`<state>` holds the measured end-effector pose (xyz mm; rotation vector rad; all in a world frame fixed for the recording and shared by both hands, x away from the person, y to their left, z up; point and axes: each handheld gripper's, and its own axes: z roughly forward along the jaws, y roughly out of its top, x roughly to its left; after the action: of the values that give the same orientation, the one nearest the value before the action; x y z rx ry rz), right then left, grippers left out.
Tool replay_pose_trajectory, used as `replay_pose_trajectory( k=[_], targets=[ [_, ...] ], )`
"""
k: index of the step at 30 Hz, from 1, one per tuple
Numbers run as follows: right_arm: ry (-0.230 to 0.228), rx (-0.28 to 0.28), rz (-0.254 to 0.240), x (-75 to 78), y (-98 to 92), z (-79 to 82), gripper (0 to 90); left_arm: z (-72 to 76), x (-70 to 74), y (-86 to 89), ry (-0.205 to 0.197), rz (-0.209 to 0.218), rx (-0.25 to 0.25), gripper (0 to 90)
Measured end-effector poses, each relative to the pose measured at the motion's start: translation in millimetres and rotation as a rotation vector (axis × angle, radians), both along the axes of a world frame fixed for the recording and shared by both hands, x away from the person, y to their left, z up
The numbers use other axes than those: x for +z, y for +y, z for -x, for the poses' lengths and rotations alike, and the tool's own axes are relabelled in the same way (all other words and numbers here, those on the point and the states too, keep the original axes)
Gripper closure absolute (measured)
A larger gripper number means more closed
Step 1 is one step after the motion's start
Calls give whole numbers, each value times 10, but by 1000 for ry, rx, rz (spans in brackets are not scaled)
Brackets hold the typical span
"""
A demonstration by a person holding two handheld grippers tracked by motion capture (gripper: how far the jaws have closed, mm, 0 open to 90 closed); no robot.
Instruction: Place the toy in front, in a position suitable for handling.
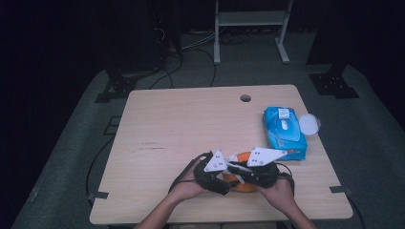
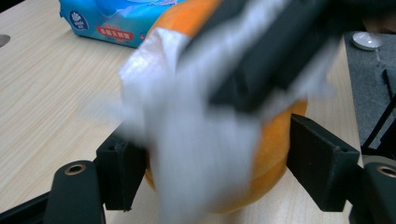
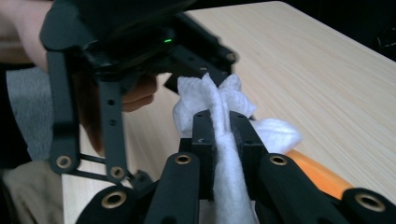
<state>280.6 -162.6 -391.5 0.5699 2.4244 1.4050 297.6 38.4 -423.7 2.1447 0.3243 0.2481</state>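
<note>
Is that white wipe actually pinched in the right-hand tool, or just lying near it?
Touching. The right gripper view shows the right tool with its two black jaws closed tight on the white wipe, which bunches out above them and runs down between them.

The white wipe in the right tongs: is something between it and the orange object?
Nothing visible. The white wipe, clamped in the right tongs, lies directly against the orange object, which the left tongs grip.

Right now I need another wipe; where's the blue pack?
In the high view, the blue wipes pack lies near the table's right edge, just beyond the right gripper.
</note>
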Motion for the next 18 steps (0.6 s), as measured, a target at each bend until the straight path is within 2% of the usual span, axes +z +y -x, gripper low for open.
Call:
replay_pose_trajectory(
  k=[5,8,10,11,13,15,16,18],
  targets=[
    [31,-76,-51,24,-299,-100,812,-34,-42,48,18,2,-7,260],
    [60,-100,-77,-5,-448,-133,811,-38,-43,44,32,16,-9,258],
    [64,-98,-85,-17,-481,-131,810,-35,-29,38,34,13,-21,239],
    [61,-96,-84,-21,-483,-126,810,-42,-23,42,47,26,-23,217],
    [60,-86,-80,-26,-478,-118,810,-71,-3,75,68,66,-21,181],
    [64,-73,-80,-31,-470,-117,810,-100,21,100,94,123,-10,151],
    [66,-71,-80,-33,-463,-116,810,-111,23,100,99,129,-6,149],
    [62,-64,-73,-30,-446,-115,810,-118,-14,78,106,114,-13,170]
  ],
)
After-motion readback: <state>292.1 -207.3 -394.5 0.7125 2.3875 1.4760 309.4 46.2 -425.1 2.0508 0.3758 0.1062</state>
